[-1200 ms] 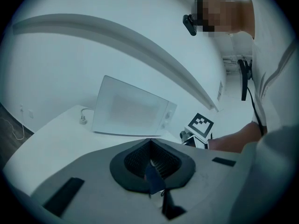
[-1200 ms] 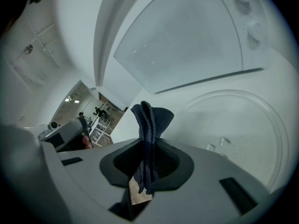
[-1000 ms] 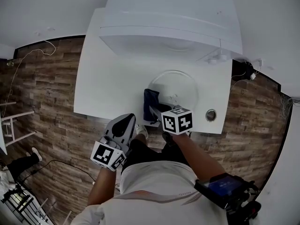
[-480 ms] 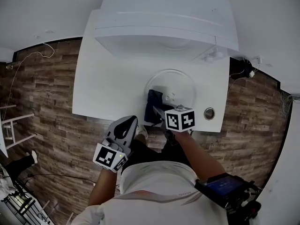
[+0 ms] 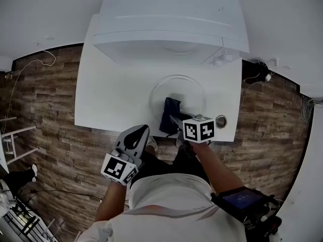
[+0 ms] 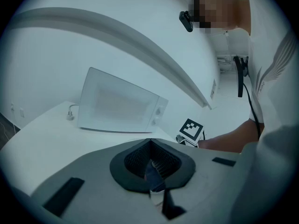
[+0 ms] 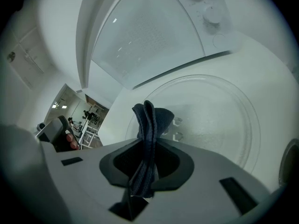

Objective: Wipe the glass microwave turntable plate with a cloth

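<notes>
left gripper (image 5: 134, 136): hanging out off the near edge of the table (image 5: 113, 97), well apart from the plate. Its own view shows the jaws together, with nothing in them I can put a name to.
cloth (image 5: 170, 116): dark blue and bunched up, sticking out of the right gripper over the near-left part of the plate. It looks like it's down on the glass, but I can't swear to actual contact.
plate (image 5: 193, 91): the clear glass turntable, lying flat on the white table right in front of the microwave (image 5: 171, 26), close to the near edge.
right gripper (image 5: 175, 121): fingers clamped hard on a fold of the cloth, pointed in across the plate.
step, my read: wiping is underway, with most of the glass off to the right and far side yet to cover.
how I'd do it: keep the wad pressed flat instead of dragging one edge. Sweep in overlapping arcs toward the far rim, and don't loosen the clamp.
watch out: nothing is holding the plate. It can slide on a smooth tabletop, so go light on pressure or steady the rim with the idle gripper.
count: 2 grippers, 1 cloth, 1 plate, 1 microwave with 2 knobs (image 7: 212, 15), 1 small round ring (image 5: 220, 121) on the table just right of the plate.
</notes>
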Motion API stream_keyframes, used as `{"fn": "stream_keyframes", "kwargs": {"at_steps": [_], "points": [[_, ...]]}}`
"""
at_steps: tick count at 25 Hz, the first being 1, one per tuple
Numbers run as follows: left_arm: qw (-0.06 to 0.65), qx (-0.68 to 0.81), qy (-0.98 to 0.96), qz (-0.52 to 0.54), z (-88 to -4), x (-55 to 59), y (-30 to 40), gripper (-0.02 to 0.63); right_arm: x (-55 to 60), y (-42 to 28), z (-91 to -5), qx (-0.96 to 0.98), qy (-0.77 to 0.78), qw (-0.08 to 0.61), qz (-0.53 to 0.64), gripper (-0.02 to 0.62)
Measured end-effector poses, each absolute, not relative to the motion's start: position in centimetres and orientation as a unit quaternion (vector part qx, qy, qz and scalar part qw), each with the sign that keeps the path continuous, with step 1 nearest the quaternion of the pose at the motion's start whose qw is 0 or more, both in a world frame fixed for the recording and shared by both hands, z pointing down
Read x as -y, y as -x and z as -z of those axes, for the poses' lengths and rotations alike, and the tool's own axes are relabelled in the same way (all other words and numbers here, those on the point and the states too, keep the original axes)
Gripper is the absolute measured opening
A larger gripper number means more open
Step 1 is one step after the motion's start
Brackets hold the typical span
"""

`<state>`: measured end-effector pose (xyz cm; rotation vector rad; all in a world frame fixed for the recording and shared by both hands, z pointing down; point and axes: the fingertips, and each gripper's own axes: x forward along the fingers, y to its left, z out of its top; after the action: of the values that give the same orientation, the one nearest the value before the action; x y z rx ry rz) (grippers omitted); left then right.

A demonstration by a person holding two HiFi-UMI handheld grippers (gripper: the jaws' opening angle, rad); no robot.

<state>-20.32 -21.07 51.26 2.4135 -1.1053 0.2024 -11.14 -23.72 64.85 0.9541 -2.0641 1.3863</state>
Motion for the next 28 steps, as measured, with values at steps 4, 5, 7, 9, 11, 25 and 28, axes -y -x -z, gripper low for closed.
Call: {"fn": "stream_keyframes", "kwargs": {"at_steps": [4,5,7,9,11,25,28], "points": [[0.238,0.403,-0.881,-0.074,-51.4,21.3,20.0,0.011,23.7,9.0,-64.9,0.745,-0.36,0.236,-0.509,0.061],[0.237,0.403,-0.881,-0.073,-51.5,21.3,20.0,0.011,23.7,8.4,-64.9,0.743,-0.363,0.236,-0.51,0.061],[0.238,0.404,-0.88,-0.071,-51.5,21.5,19.8,0.011,23.8,7.3,-64.9,0.739,-0.37,0.235,-0.511,0.061],[0.238,0.403,-0.881,-0.072,-51.4,21.6,19.6,0.011,23.8,6.2,-64.8,0.737,-0.377,0.237,-0.509,0.061],[0.237,0.402,-0.881,-0.074,-51.3,21.6,19.4,0.011,23.8,5.1,-64.8,0.734,-0.383,0.238,-0.508,0.061],[0.236,0.388,-0.887,-0.078,-51.4,21.9,18.0,0.011,23.4,-1.8,-64.9,0.704,-0.432,0.232,-0.514,0.061],[0.236,0.386,-0.888,-0.078,-51.4,21.9,17.8,0.011,23.5,-2.5,-64.8,0.701,-0.439,0.228,-0.514,0.061]]}}
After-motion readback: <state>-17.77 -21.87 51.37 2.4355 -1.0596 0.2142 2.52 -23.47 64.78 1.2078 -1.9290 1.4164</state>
